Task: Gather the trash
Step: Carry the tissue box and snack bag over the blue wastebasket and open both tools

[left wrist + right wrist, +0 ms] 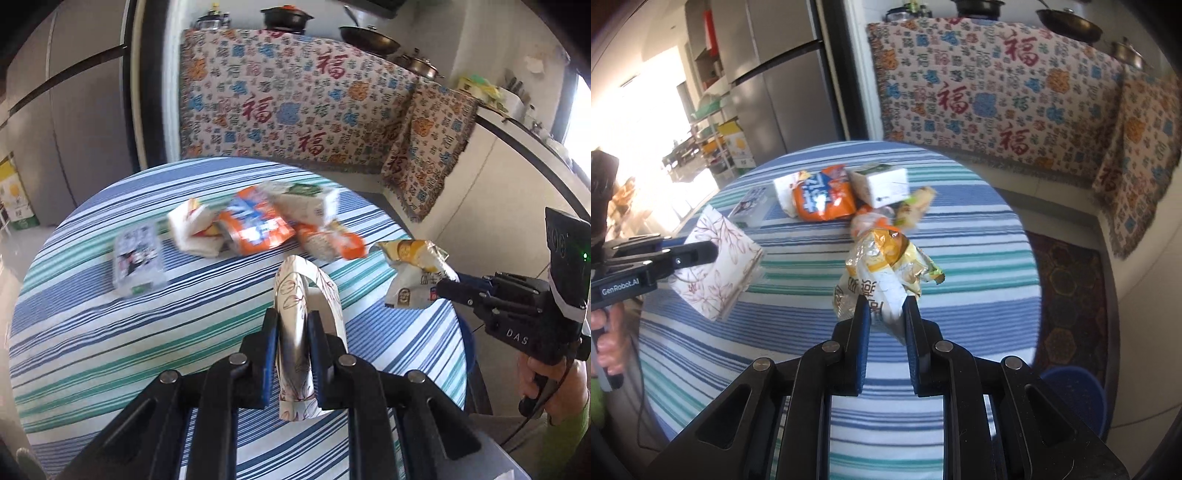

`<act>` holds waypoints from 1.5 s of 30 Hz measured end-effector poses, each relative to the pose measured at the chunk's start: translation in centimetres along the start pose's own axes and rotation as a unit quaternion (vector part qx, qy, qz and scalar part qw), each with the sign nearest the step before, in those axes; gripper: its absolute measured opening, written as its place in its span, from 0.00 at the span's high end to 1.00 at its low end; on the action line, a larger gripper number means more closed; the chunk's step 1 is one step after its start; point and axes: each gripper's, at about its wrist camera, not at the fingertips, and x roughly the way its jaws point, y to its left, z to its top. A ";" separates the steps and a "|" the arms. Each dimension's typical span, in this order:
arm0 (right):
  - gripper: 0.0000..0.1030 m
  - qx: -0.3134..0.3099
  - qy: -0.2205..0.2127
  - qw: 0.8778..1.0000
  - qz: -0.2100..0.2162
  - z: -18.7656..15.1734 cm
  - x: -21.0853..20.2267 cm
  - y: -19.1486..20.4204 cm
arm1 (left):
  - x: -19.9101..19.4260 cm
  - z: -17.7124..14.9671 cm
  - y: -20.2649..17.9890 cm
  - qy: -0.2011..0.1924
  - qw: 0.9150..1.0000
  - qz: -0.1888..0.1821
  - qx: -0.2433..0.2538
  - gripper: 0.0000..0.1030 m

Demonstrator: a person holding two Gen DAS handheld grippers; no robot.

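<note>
My left gripper (292,326) is shut on a flattened white paper carton with a brown leaf print (299,295), held above the striped round table (92,332); the carton also shows in the right wrist view (720,266). My right gripper (886,314) is shut on a crumpled yellow and white snack wrapper (882,273), held above the table; it also shows in the left wrist view (413,273). More trash lies mid-table: an orange bag (823,197), a white carton box (882,182), a small printed pack (138,254), a white wrapper (195,229).
A blue bin (1075,398) stands on the floor right of the table. A patterned cloth (295,99) covers the counter behind, with pots on top. A grey fridge (775,81) stands at the back left. A dark rug (1067,280) lies on the floor.
</note>
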 end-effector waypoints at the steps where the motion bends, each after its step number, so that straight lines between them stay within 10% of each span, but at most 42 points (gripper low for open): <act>1: 0.84 0.007 -0.002 1.000 -0.004 -0.3 -0.5 -0.8 | 0.4 0.3 -1.2 -0.001 1.000 -0.002 0.010 0.85; 28: 0.84 0.223 0.018 0.962 -0.158 -11.4 -11.6 -23.9 | 12.9 1.0 -29.9 0.055 0.975 -0.144 0.162 0.85; 45: 0.83 0.260 0.085 0.945 -0.179 -15.1 -10.4 -29.4 | 23.3 -0.7 -36.5 0.104 0.966 -0.169 0.165 0.85</act>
